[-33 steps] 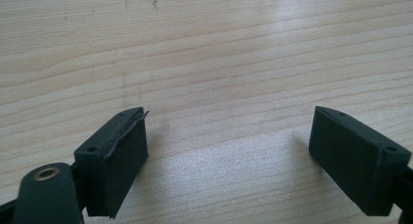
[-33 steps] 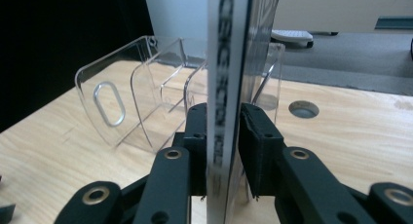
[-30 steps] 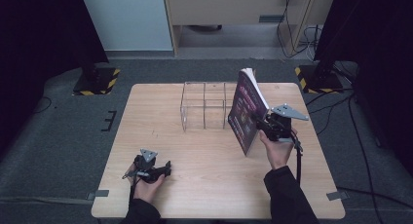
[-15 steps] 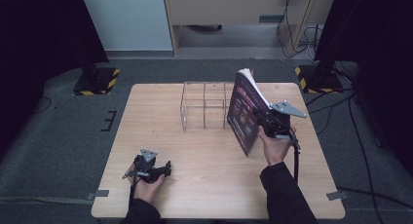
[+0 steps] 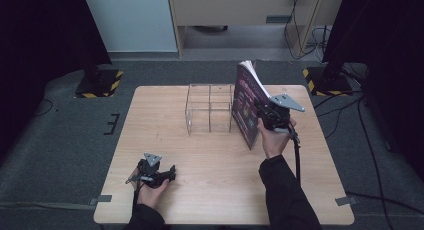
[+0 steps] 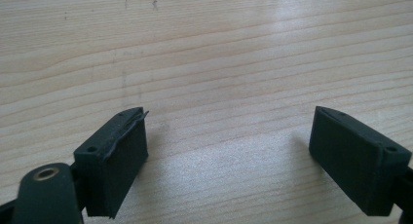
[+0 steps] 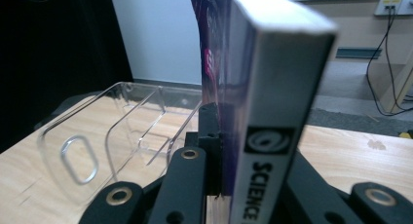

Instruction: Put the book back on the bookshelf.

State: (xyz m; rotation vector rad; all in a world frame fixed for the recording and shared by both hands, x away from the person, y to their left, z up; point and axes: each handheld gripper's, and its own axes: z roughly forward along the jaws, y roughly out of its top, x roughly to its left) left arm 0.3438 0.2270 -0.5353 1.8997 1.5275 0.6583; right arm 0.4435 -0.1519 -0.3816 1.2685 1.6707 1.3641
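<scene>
Nearest the person, the left gripper (image 5: pixel 172 172) is held low over the wooden table (image 5: pixel 220 190) at its near left part, its jaws set wide apart with nothing but bare wood grain seen between them in the left gripper view; the left gripper's pads (image 6: pixel 119 153) are kept just above the tabletop, and whether they touch it cannot be told. Farther out and well apart from it, the right gripper (image 5: pixel 261 112) is held in the right hand (image 5: pixel 272 137) and is clamped on a thick book (image 5: pixel 246 107), which is carried upright with a slight tilt, its lower corner close to the table. The jaws have just been closing, and the book is gripped between them: in the right gripper view the book's white spine (image 7: pixel 272 112) with dark lettering rises straight up from between the jaws, the purple cover being pressed by the jaw on the left of that view, while the other jaw is hidden behind the spine. Just beyond the jaws and to their left, a clear plastic organizer (image 7: pixel 122 131) with upright dividers is seen standing on the table, just beside the book; whether the two touch cannot be told. Past the table's far edge, grey floor (image 5: pixel 240 72) is seen.
</scene>
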